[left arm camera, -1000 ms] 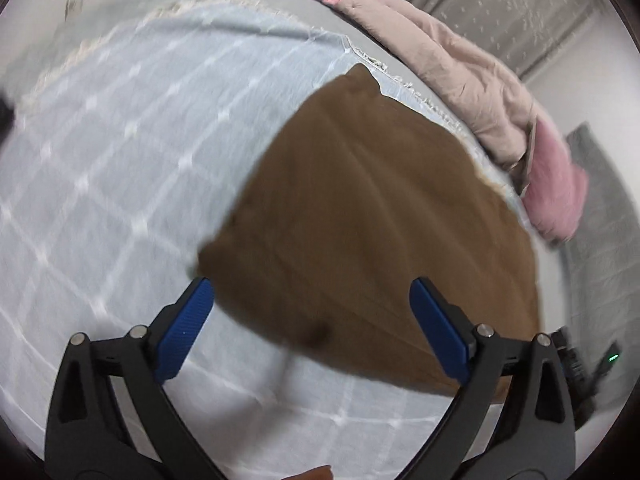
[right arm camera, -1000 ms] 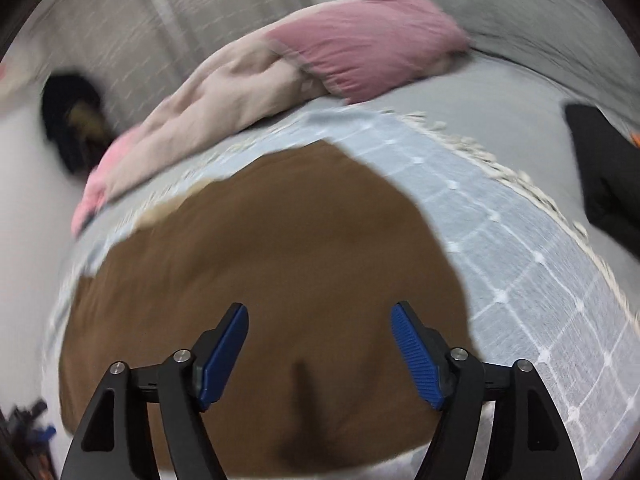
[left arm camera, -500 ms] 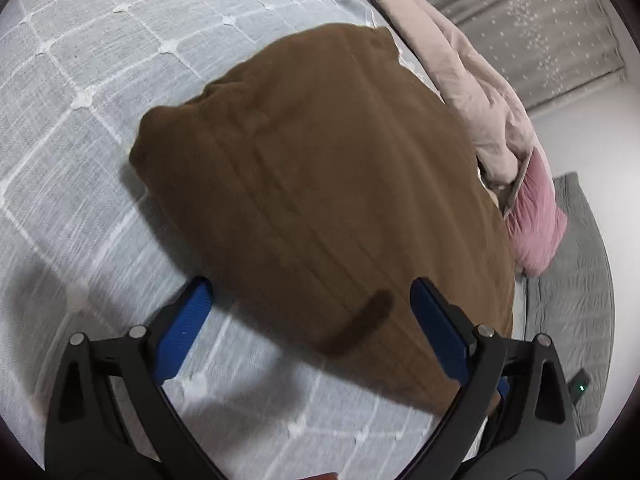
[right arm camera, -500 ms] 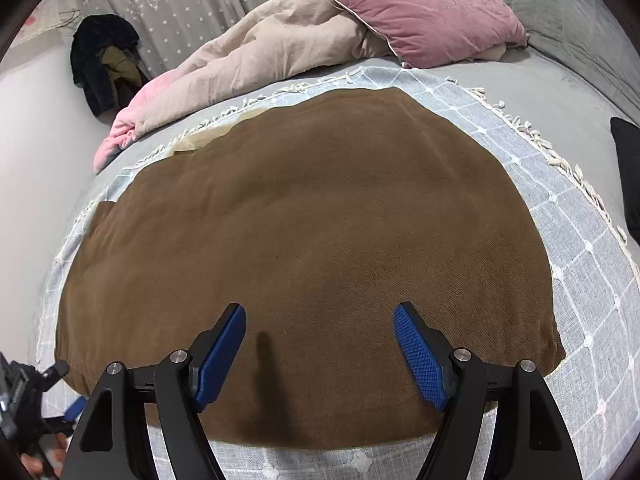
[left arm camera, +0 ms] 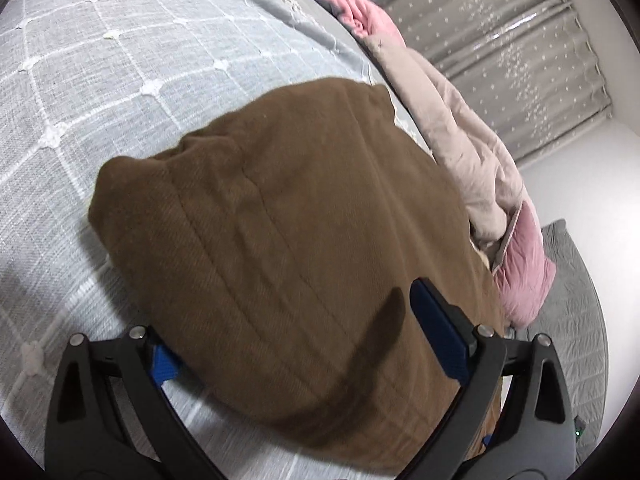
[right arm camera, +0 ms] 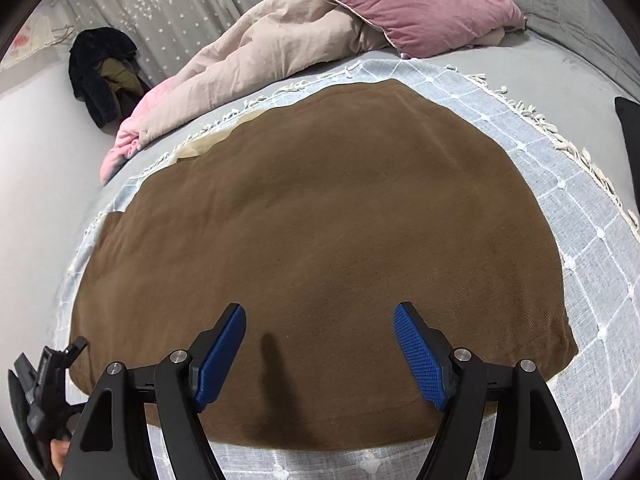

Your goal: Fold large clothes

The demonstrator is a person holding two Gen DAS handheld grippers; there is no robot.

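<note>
Grey bedspread w/ brown garment, tongs apart

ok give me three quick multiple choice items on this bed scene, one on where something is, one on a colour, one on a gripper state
1. Where does the brown garment lie?
A. on the checked blue-grey throw
B. on the floor
C. over the pink pillow

2. What colour are the gripper finger pads?
A. red
B. blue
C. white

3. How is the right gripper?
A. shut on the garment
B. shut on nothing
C. open above the garment

Answers: 1 A, the throw shows around the garment's edges; 2 B, both pads are blue; 3 C, the fingers stand wide apart with brown cloth visible between them.
</note>
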